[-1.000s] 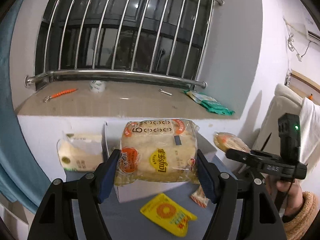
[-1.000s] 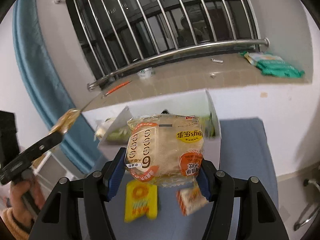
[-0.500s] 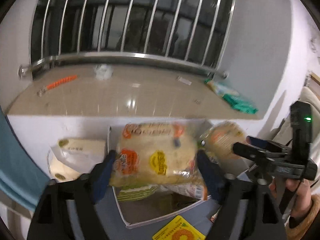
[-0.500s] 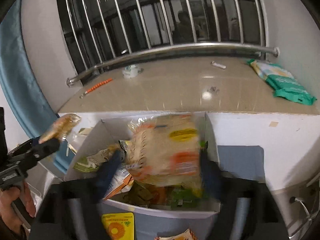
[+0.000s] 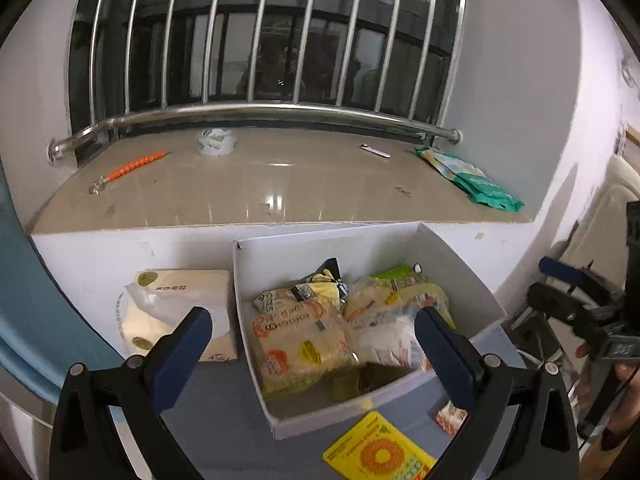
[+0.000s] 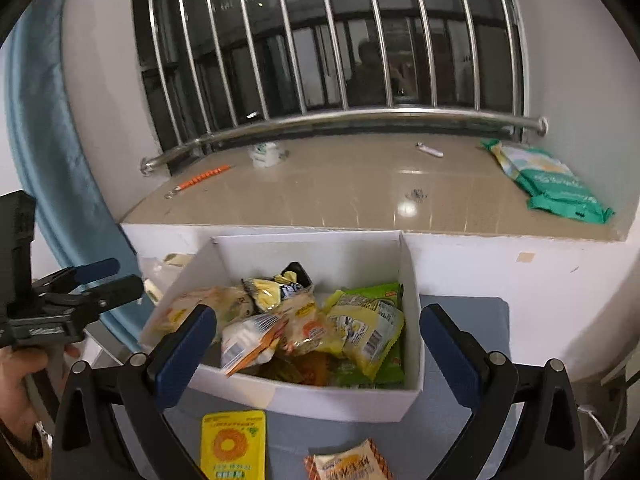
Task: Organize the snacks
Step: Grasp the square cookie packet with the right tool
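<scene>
A white cardboard box (image 5: 460, 268) (image 6: 408, 280) holds several snack packs. A pale yellow-and-orange crisp pack (image 5: 304, 344) lies loose in its left half; a second like it (image 6: 308, 322) rests in the middle among green and yellow packs. My left gripper (image 5: 312, 318) hovers over the box front, its jaws opening wide with nothing pressed between the pads. My right gripper (image 6: 318, 315) stands open above the box, gripping nothing. Each gripper shows in the other's view: the right gripper (image 5: 554, 286) and the left gripper (image 6: 108, 277).
A flat yellow packet (image 5: 378, 454) (image 6: 233, 444) and a small orange packet (image 5: 452, 418) (image 6: 348, 464) lie on the grey-blue tabletop before the box. A tissue pack (image 5: 176, 312) sits left of it. Behind runs a stone sill with green packets (image 5: 468, 178), a tape roll (image 5: 215, 142) and barred window.
Both grippers held a crisp pack a second ago, carried them over the box and let go. Both packs now lie in the box and both sets of jaws have spread wide.
</scene>
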The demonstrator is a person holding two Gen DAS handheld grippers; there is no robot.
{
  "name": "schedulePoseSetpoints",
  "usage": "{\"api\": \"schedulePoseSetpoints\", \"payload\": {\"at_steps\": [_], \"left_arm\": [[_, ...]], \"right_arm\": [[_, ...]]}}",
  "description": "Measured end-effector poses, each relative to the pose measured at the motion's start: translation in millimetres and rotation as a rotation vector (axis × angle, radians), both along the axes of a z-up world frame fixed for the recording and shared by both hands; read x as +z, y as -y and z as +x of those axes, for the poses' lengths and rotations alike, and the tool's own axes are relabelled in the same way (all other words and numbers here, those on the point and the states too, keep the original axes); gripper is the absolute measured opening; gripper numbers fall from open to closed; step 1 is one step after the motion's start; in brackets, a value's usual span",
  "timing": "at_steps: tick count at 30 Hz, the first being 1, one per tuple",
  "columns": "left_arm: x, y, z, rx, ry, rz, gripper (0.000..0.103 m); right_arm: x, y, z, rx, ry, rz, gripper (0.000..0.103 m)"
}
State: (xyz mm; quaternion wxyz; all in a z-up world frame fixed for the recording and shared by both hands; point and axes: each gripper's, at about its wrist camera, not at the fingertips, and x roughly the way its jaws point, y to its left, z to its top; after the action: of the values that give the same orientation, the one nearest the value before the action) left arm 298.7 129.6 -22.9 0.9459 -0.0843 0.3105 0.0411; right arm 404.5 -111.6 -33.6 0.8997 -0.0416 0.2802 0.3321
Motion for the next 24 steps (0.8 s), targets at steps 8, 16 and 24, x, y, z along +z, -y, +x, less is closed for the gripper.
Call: {"api": "schedulePoseSetpoints", "payload": {"at_steps": [8, 16, 24], "left_arm": [[20.7, 33.5, -71.5, -0.094, 0.076, 0.034, 0.103], [-8.6, 68.5, -142.9, -0.161, 0.077, -0.014, 0.103], [-32.4, 73.7, -172.9, -0.149, 0.033, -0.040, 0.103]], "right_arm": [[6.6, 34.3, -69.6, 0.035, 0.070, 0.011, 0.103], [-59.4, 58.3, -112.7, 0.041, 0.007, -0.051, 0.103], [-132.2, 57.4, -90.1, 0.001, -0.144, -0.128, 0.103]]}}
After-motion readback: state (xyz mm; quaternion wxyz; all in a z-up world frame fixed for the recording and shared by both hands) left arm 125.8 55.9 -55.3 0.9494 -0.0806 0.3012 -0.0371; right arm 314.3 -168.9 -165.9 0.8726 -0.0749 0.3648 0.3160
